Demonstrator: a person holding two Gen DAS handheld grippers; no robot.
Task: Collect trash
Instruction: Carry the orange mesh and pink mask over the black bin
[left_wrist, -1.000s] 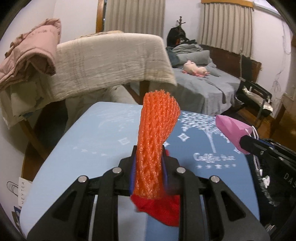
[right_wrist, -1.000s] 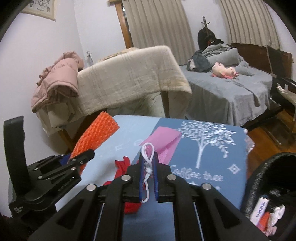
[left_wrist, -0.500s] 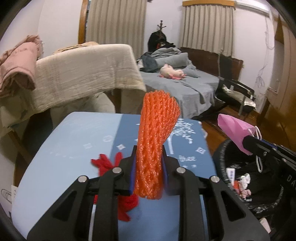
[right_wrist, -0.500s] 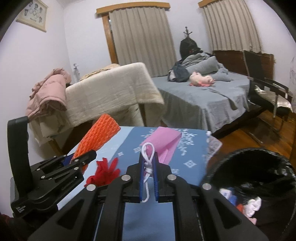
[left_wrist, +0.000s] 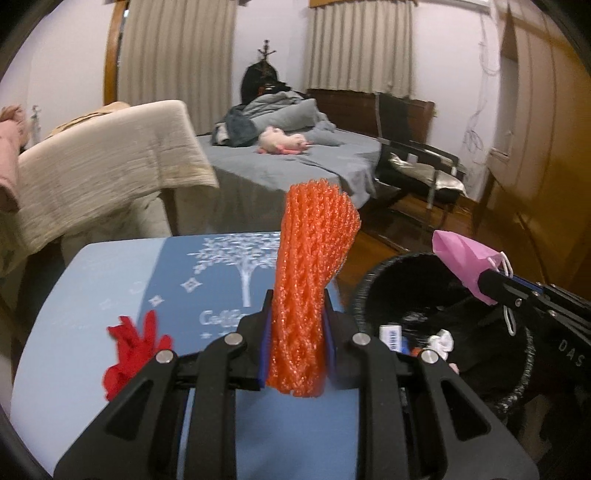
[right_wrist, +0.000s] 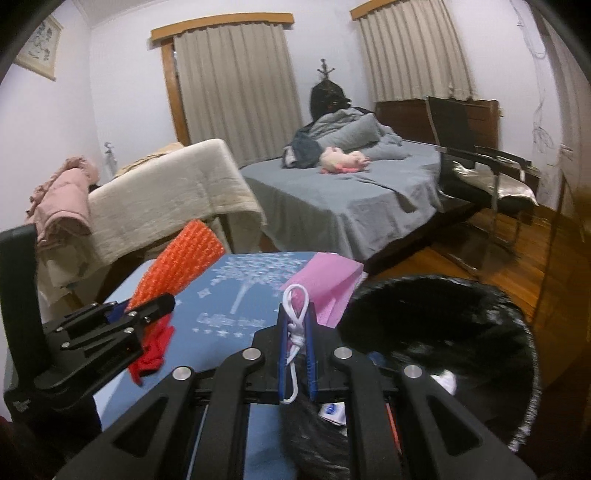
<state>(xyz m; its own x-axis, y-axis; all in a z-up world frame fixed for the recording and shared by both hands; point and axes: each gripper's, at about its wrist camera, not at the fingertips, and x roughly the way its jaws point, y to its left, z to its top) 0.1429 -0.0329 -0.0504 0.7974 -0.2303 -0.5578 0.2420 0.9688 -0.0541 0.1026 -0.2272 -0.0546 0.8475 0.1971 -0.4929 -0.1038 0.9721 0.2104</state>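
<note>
we pinch the orange foam net (left_wrist: 314, 284) in the left jaws, pink mask's loop (right_wrist: 295, 332) in the right; released short of the bin (left_wrist: 517, 387), both may land on the counter (left_wrist: 92, 295).

You were in a lived-in bedroom: gray bed (right_wrist: 343, 199) mid-frame with a plush toy (right_wrist: 341, 160), curtained windows (right_wrist: 236, 88) up top, wood floor (right_wrist: 491, 254) lower right.

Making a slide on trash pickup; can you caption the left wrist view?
Left hand-held gripper clamps orange foam net near the black bin; red scrap lies on the table.
</note>
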